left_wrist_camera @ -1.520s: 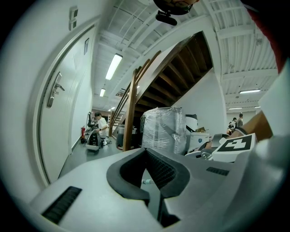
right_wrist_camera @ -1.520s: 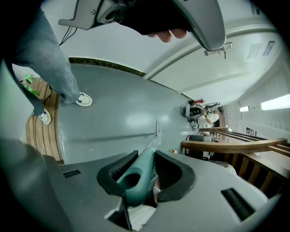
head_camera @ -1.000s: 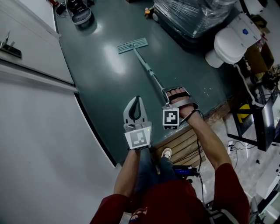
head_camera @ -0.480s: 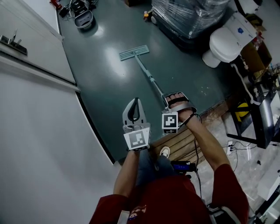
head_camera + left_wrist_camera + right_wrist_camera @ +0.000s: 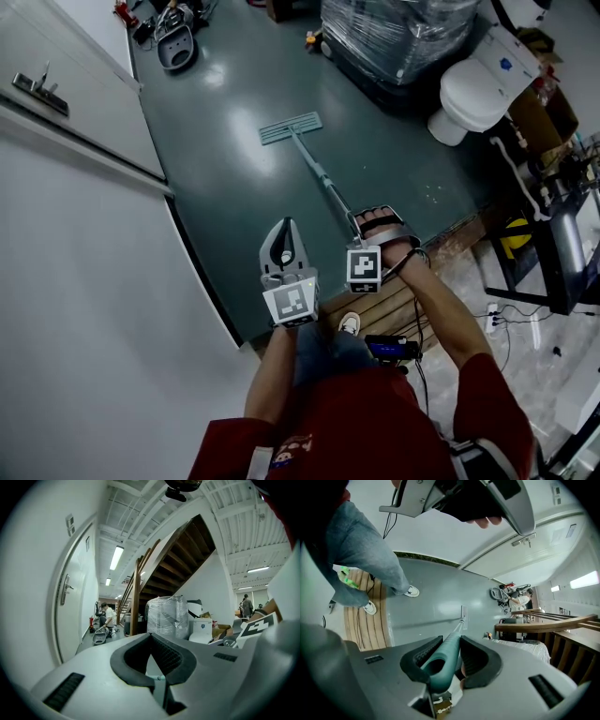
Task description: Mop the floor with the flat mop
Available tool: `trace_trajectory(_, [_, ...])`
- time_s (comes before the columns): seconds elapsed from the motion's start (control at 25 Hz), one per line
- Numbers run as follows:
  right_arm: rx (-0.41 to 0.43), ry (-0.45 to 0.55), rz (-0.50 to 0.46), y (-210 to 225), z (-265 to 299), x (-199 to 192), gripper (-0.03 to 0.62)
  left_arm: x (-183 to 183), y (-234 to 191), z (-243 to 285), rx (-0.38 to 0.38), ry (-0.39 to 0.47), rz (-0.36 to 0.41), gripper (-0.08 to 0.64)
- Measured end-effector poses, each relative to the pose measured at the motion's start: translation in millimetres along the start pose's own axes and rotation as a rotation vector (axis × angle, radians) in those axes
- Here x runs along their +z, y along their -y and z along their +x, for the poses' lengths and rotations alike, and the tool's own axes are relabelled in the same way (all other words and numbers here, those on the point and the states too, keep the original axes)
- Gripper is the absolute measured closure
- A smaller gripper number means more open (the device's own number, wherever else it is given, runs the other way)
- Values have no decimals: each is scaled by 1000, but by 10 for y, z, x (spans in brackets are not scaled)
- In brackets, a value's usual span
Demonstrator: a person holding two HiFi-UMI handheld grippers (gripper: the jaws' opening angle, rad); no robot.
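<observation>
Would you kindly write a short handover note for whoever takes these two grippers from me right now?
The left gripper has its jaws together and holds nothing; it is beside the right one.
The right gripper is shut on the grip end of the mop handle.
The mop head lies flat on the green floor, out ahead, near the wrapped pallet.
Done: the mop is in hand and down on the floor. Which areas are mopped cannot be told.
Left: sweep the head over the floor, probably adding the left gripper on the handle for control.
</observation>
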State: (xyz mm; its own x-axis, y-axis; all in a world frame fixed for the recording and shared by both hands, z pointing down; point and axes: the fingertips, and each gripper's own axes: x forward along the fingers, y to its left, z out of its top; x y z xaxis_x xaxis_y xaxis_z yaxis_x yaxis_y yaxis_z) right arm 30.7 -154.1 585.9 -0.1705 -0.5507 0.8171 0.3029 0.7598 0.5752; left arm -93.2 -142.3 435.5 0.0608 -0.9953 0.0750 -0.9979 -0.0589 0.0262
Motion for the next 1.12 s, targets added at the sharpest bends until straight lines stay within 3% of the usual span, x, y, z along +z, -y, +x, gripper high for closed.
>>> trace_trajectory(0.36, [37,7,15,-362,-513,-75,465,111,319,-423,-5,3,9,545])
trace_trajectory(0.8, [67,6,17,-759,-1017,-182,465,331,713,-912,-20,96,49,545])
trace_trajectory(1.12, [93,7,11,-939,-1335,-214,465,341,921,-1192,-39,82,63,545])
